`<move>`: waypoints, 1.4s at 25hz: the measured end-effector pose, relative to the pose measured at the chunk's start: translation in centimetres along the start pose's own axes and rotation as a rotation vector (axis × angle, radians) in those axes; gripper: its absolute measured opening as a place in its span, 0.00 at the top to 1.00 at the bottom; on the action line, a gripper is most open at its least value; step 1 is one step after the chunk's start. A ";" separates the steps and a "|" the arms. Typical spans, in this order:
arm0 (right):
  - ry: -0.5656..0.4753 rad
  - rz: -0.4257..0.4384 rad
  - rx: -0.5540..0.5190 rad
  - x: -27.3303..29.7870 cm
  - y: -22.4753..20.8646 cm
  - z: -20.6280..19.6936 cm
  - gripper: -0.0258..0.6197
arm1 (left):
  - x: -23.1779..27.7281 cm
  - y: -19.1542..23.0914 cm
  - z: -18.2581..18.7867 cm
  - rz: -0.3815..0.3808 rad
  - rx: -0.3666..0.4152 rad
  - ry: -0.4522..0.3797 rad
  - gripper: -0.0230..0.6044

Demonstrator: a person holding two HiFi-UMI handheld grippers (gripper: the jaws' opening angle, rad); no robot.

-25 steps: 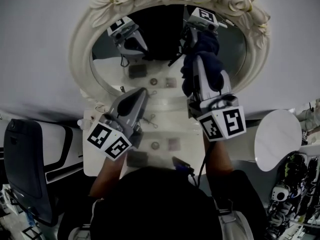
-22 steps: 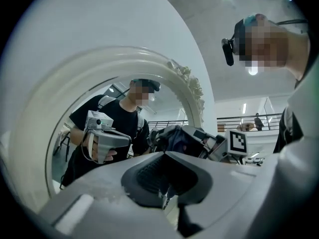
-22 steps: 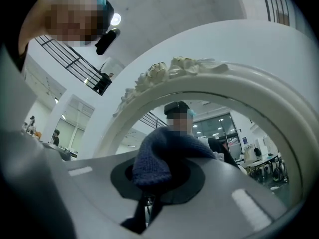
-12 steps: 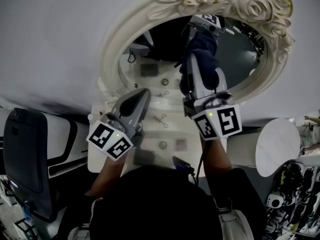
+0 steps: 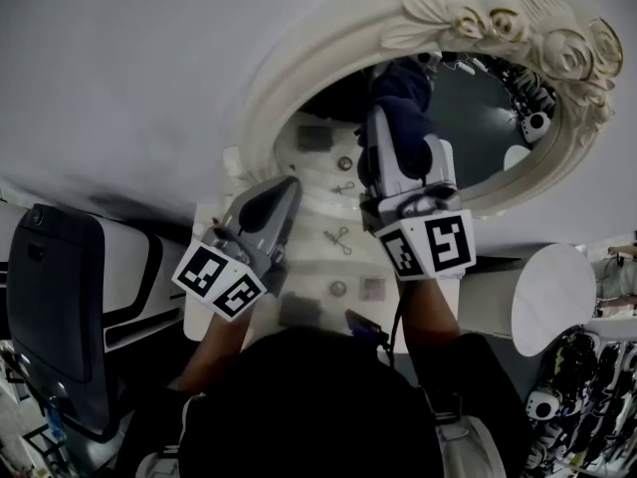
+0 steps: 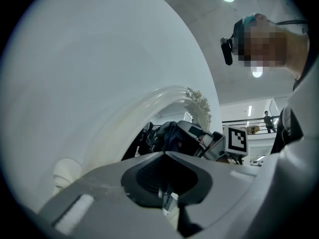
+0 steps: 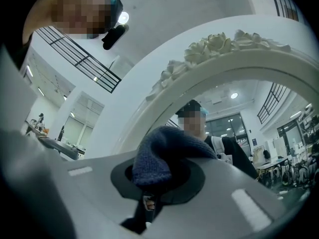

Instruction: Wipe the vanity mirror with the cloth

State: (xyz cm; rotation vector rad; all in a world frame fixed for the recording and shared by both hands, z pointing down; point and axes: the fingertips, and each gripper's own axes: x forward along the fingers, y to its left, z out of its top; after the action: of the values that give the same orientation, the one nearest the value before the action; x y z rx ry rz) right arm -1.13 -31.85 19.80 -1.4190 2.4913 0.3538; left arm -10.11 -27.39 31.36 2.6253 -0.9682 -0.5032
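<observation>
The oval vanity mirror (image 5: 468, 108) has a cream frame (image 5: 498, 28) carved with roses and stands on a white vanity top (image 5: 309, 257). My right gripper (image 5: 400, 108) is shut on a dark blue knitted cloth (image 5: 403, 86), which is pressed against the left part of the glass. In the right gripper view the cloth (image 7: 159, 156) bulges out over the shut jaws, with the frame (image 7: 219, 46) arching above. My left gripper (image 5: 289, 183) is held low by the frame's lower left, shut with nothing in it. The left gripper view shows the frame (image 6: 164, 96) and the cloth (image 6: 167, 136) beyond.
Small items lie on the vanity top: a pair of scissors (image 5: 338, 237), a round piece (image 5: 338, 289) and a small square piece (image 5: 372, 287). A dark chair (image 5: 60, 307) stands at the left. A round white table (image 5: 552, 292) stands at the right. A grey wall lies behind the mirror.
The head view has swung, so the mirror now sits further right. My right gripper and the cloth have moved from the middle of the glass toward its left side. The left gripper has hardly moved.
</observation>
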 end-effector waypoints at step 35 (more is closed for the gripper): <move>-0.008 0.056 0.084 0.3 7.4 0.2 0.92 | -6.5 0.1 3.1 0.046 0.030 -0.047 0.96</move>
State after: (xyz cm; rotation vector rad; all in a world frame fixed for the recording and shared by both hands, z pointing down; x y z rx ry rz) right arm -7.60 -28.33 20.14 -1.3149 2.5125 0.2614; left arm -16.10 -23.54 30.06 2.6224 -1.0559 -0.5451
